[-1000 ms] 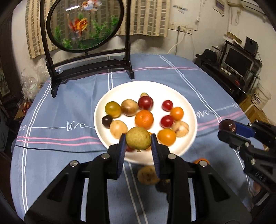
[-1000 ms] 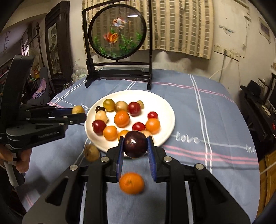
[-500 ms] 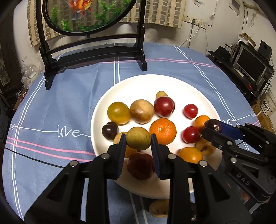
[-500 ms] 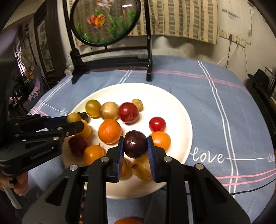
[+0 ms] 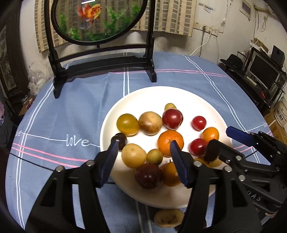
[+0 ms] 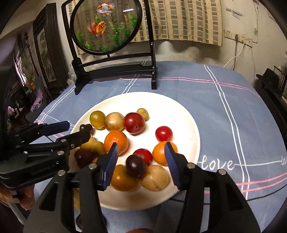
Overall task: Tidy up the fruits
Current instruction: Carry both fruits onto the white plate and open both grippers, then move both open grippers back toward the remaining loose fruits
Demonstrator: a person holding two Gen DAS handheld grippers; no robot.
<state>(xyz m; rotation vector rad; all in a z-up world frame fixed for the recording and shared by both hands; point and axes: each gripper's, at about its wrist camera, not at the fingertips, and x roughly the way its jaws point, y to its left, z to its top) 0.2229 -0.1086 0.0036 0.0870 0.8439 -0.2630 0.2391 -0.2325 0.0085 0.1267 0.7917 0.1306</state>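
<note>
Fruits first: found nearly all of them heaped on the white plate [image 5: 143, 96], on the blue cloth [image 5: 80, 111] of the bench. Spotted one brown-yellow fruit [image 5: 168, 217] alone on the cloth, just beside the near rim of the plate.

Saw the left tongs [image 5: 143, 145] low over the near side of the plate, opening up, with the blue pads touching nothing. Found a small green fruit [image 5: 154, 156] lying in the gap between them, down on the plate and snug against a pale yellow fruit [image 5: 133, 155].

Saw the right tongs [image 6: 141, 145] opening too, with nothing squeezed. Found a dark plum [image 6: 135, 165] in that gap, sitting on top of a yellow fruit and a tan one.

Farther back on the plate, counted a big orange [image 5: 170, 142], a red plum [image 5: 172, 118] and a little red tomato [image 5: 198, 122]. Left most of the far half of the plate bare.

Beyond the plate, noticed a round goldfish picture [image 5: 100, 19] in a black stand, upright on the cloth, with a striped curtain [image 5: 172, 16] on the wall behind.
</note>
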